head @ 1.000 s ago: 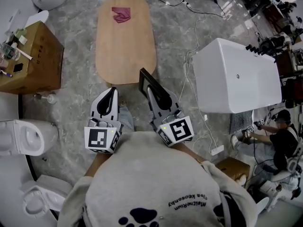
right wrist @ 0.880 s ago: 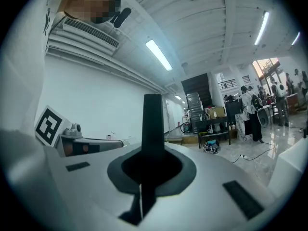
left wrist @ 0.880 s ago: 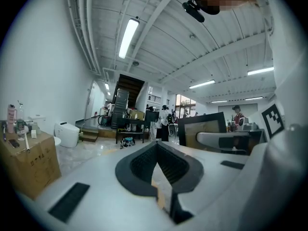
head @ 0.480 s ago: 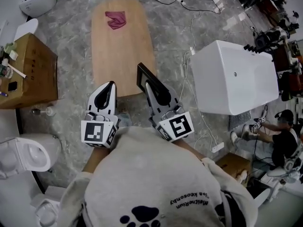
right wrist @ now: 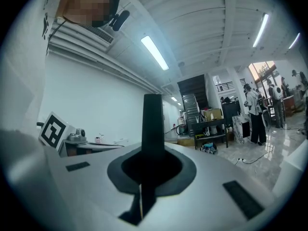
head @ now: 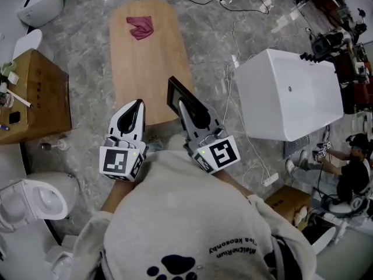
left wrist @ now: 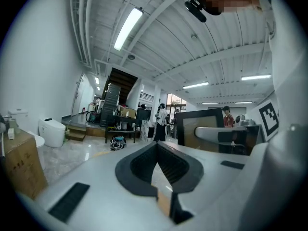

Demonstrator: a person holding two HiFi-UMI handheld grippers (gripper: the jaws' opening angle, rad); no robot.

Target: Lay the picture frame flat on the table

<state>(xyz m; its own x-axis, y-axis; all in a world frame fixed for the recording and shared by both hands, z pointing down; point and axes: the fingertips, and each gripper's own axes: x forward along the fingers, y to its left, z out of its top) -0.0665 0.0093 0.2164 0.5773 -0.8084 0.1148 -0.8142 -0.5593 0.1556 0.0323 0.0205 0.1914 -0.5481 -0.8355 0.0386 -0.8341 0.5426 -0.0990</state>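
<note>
Frame (head: 175, 92), dark w/ a tan panel, is pinched at its near edge by the R gripper (head: 185, 105). It stands upright in the air, edge-on to that gripper's own view, where it shows as a dark bar rising from between jaws pressed onto it. From the head view it sits over the near right corner of the long wooden table (head: 148, 63); its height above the wood can't be told. L gripper (head: 137, 105) is just beside it to the left, jaws pressed together on nothing, also at the table's near end. Key relation: the table's long axis runs straight away from the person, w/ bare wood ahead and to the left of the frame. The R gripper is the one already holding it, so tipping it down forward-left looks like the way to lay it flat. A pink cloth (head: 140, 27) lies at the far end, well apart.
</note>
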